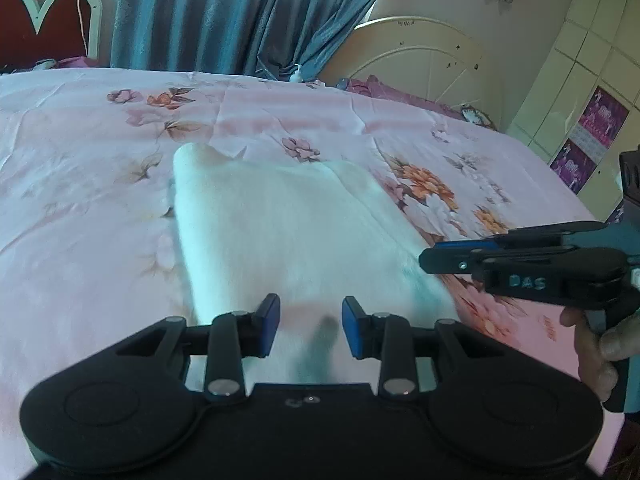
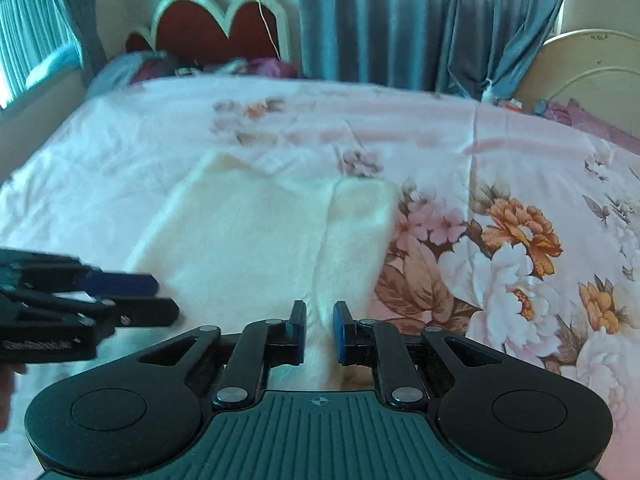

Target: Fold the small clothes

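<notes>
A small white fuzzy garment lies flat on the pink floral bedsheet; it also shows in the right wrist view. My left gripper hovers over the garment's near edge with its jaws apart and nothing between them. My right gripper is above the garment's near right part, its jaws a narrow gap apart and empty. The right gripper shows from the side in the left wrist view, at the garment's right edge. The left gripper shows in the right wrist view, at the garment's left edge.
The bedsheet covers a wide bed. A red and white headboard and blue curtains stand behind it. A cream headboard and wardrobe doors are at the right. Purple bedding lies at the far edge.
</notes>
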`<state>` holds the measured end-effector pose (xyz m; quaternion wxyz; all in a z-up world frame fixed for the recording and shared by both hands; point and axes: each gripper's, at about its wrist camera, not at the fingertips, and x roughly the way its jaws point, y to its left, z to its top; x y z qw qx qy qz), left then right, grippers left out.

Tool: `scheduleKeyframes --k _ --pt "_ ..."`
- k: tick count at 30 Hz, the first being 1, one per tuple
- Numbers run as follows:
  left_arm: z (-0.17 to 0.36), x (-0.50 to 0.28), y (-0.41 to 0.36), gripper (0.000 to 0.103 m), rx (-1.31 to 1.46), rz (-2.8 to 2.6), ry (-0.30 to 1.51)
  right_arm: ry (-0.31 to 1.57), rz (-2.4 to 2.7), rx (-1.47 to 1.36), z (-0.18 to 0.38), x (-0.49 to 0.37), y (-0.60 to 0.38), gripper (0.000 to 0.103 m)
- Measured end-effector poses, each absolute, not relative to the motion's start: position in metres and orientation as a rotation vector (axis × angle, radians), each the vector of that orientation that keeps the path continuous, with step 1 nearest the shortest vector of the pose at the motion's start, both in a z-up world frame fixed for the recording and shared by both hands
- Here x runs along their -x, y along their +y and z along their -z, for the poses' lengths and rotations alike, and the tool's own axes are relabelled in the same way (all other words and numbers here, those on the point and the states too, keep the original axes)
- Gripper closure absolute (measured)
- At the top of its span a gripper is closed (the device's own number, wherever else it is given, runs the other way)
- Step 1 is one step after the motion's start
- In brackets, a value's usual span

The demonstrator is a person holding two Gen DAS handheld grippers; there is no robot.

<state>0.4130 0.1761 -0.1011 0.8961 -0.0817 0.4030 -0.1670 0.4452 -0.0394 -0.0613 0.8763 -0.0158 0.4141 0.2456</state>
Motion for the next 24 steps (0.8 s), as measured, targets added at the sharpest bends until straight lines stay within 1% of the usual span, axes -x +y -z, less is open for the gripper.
scheduleKeyframes --k 2,5,11,16,21,24 --pt "0.102 -0.398 0.179 0.07 0.186 0.361 0.851 0.856 -0.553 0.079 0.06 -0.427 -0.035 0.089" --pt "0.109 -0.378 0.179 0.07 0.185 0.373 0.885 0.894 -0.589 0.085 0.068 -0.407 -0.031 0.089" --pt "0.115 -0.363 0.178 0.07 0.169 0.342 0.89 0.948 -0.51 0.12 0.091 -0.393 -0.037 0.09" --pt "0.116 -0.352 0.178 0.07 0.164 0.312 0.89 0.964 -0.474 0.103 0.094 -0.389 -0.048 0.09" --pt "0.114 -0.347 0.174 0.07 0.165 0.281 0.883 0.914 -0.517 0.089 0.079 -0.379 -0.047 0.089" --pt "0.113 -0.345 0.17 0.07 0.156 0.267 0.881 0.941 -0.515 0.149 0.09 -0.376 -0.038 0.09"
